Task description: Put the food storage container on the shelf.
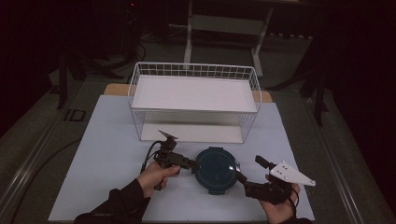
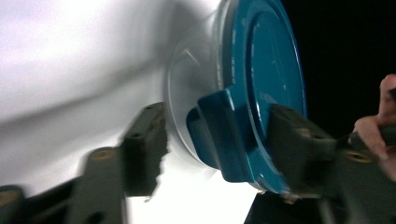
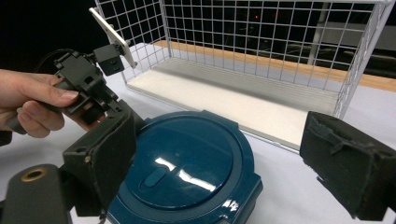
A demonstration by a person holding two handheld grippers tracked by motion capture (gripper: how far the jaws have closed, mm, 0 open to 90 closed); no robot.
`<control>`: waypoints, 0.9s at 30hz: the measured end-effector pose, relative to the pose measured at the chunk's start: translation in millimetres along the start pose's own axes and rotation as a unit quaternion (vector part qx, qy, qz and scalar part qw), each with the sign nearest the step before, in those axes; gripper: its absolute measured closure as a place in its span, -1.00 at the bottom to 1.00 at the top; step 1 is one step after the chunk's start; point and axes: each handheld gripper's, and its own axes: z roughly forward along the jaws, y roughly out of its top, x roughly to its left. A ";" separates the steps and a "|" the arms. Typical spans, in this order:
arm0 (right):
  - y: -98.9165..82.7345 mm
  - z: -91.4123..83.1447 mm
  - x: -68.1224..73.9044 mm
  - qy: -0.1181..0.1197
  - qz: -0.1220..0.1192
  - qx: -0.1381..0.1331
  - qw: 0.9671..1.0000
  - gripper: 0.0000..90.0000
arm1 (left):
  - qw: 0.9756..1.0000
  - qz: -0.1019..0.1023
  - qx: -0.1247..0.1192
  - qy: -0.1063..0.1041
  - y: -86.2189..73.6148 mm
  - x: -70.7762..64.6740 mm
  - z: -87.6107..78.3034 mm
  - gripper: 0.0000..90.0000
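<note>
No text, label, brand, number or sign can be read anywhere.

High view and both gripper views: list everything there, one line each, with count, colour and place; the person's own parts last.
Container: one, dark teal round lid with side clips over a clear base, near middle of the table.
Wire rack: one, white, two flat shelves, behind the container.
Table cover: one, pale, under everything.
Wooden tabletop edge: one, light brown, behind the cover.
Left gripper: one, black, jaws either side of the lid's clip.
Right gripper: one, black, jaws wide apart beside the container.
Hands: two, dark sleeves, near edge.
</note>
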 end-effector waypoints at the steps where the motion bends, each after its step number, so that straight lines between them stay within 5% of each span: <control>1: 0.0 0.3 0.0 0.001 -0.001 0.001 1.000 -0.76 | 1.000 -0.005 0.003 -0.005 -0.2 1.6 0.4 0.06; 7: -0.8 1.0 -0.2 0.001 -0.001 0.006 1.000 -0.72 | 0.999 -0.027 0.009 -0.026 -0.4 2.8 5.1 0.19; 11: -1.8 0.9 -2.0 0.002 0.001 0.013 1.000 -0.70 | 1.000 -0.011 0.010 -0.024 -0.7 2.1 4.7 0.19; 16: -3.4 2.6 -13.6 0.015 0.032 0.033 0.999 -0.65 | 1.000 0.007 0.010 -0.022 -1.7 0.1 4.2 0.19; 17: -4.1 6.5 -25.6 0.059 0.089 0.061 0.992 -0.65 | 0.999 0.025 0.010 -0.019 -2.7 -3.7 3.6 0.20; 18: -4.2 8.6 -29.0 0.076 0.106 0.073 0.989 -0.65 | 0.999 0.034 0.007 -0.016 -3.8 -6.3 3.4 0.20; 20: -5.2 13.2 -35.1 0.084 0.126 0.101 0.983 -0.65 | 0.999 0.049 0.004 -0.012 -5.9 -10.2 2.6 0.21; 21: -5.2 13.2 -35.1 0.084 0.126 0.101 0.983 -0.65 | 0.999 0.049 0.004 -0.012 -5.9 -10.2 2.6 0.21; 22: -8.9 17.2 -43.9 0.104 0.160 0.115 0.975 -0.54 | 0.998 0.060 0.002 -0.010 -8.2 -12.7 2.0 0.22; 23: -11.4 19.7 -48.5 0.112 0.172 0.123 0.971 -0.55 | 0.998 0.066 0.002 -0.009 -9.2 -13.4 1.7 0.22; 24: -11.4 19.7 -48.5 0.112 0.172 0.123 0.971 -0.55 | 0.998 0.066 0.002 -0.009 -9.2 -13.4 1.7 0.22; 25: -17.8 24.3 -58.3 0.119 0.199 0.140 0.963 -0.51 | 0.997 0.071 0.001 -0.009 -10.4 -14.3 1.4 0.22; 27: -25.8 29.2 -67.5 0.135 0.224 0.152 0.953 -0.45 | 0.996 0.086 -0.001 -0.009 -13.1 -16.5 0.5 0.23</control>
